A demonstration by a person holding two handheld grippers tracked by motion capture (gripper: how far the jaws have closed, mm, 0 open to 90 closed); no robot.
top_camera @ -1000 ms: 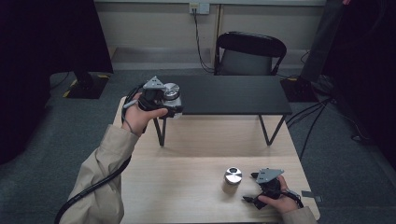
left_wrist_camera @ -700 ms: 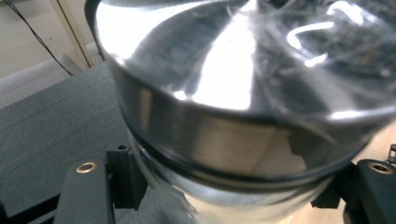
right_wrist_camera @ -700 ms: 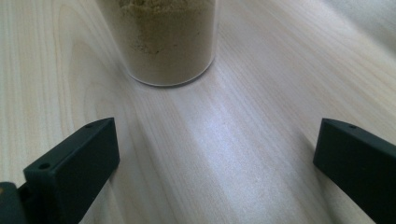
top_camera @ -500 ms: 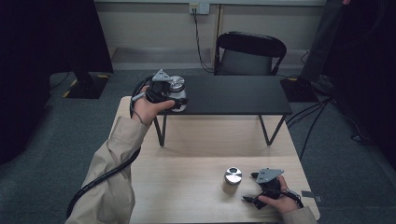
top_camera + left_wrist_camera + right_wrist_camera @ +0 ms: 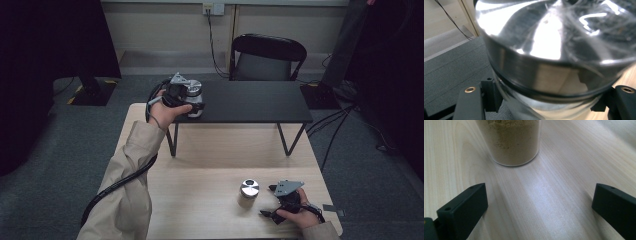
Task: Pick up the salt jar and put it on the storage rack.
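Observation:
A clear jar with a shiny metal lid (image 5: 194, 89) is held over the left end of the low black shelf (image 5: 250, 102), with my left gripper (image 5: 191, 103) shut on it. In the left gripper view the jar (image 5: 549, 62) looms large between the two black jaws of my left gripper (image 5: 546, 100); I cannot tell whether its base touches the shelf. A second lidded jar (image 5: 248, 190), filled with tan powder (image 5: 512, 142), stands on the wooden table (image 5: 200, 200). My right gripper (image 5: 266, 201) rests open just right of it, and the gap of the right gripper (image 5: 539, 200) is empty.
The black shelf stands on thin legs across the back half of the wooden table. Behind the table are a black chair (image 5: 269, 57), a grey carpeted floor and cables (image 5: 340, 120) at the right. A thick cable (image 5: 117, 185) trails from my left gripper along the sleeve.
My left gripper has carried its jar a little to the right, farther over the black shelf. The right gripper and the powder jar have stayed put.

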